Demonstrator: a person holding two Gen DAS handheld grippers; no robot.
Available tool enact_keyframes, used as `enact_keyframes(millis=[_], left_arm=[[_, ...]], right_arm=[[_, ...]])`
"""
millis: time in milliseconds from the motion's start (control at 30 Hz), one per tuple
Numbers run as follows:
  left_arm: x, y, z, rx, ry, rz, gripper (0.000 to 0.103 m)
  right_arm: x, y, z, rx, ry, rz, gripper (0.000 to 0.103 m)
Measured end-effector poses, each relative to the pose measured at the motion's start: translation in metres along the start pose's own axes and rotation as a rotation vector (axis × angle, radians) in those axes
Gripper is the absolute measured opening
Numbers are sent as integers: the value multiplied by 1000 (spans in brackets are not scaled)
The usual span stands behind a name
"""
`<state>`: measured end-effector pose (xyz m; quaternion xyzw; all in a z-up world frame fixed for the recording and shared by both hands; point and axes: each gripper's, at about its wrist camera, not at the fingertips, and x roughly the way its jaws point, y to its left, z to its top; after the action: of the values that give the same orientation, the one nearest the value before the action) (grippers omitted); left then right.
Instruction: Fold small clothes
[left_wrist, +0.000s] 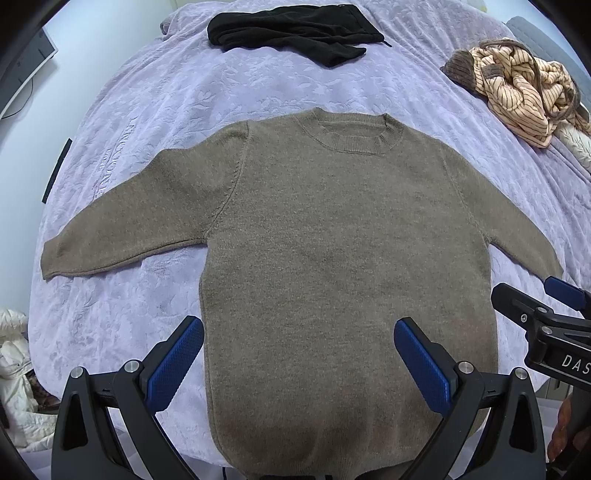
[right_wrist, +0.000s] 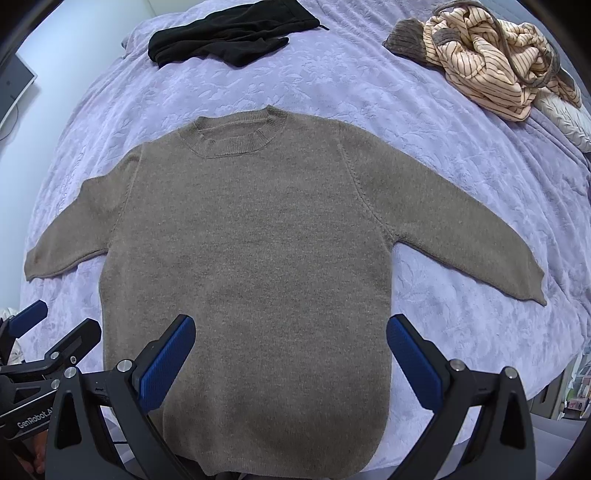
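Observation:
A brown knit sweater lies flat on the lilac bedspread, neck away from me, both sleeves spread out to the sides. It also shows in the right wrist view. My left gripper is open and empty, held above the sweater's lower left part near the hem. My right gripper is open and empty above the lower right part. The right gripper also shows at the right edge of the left wrist view, and the left gripper at the left edge of the right wrist view.
A black garment lies crumpled at the far side of the bed. A striped peach and brown garment is heaped at the far right. The bed's near edge runs under the sweater's hem. A white padded item lies off the bed's left.

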<state>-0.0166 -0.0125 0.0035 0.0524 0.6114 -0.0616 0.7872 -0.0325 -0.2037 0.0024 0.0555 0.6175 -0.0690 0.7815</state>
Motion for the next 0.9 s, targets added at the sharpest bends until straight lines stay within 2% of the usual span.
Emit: enact_keyframes(millis=[900], left_arm=[[20,1,-12,3,100,-2,103]], right_arm=[[11,1,-14,-7,51,-10,103]])
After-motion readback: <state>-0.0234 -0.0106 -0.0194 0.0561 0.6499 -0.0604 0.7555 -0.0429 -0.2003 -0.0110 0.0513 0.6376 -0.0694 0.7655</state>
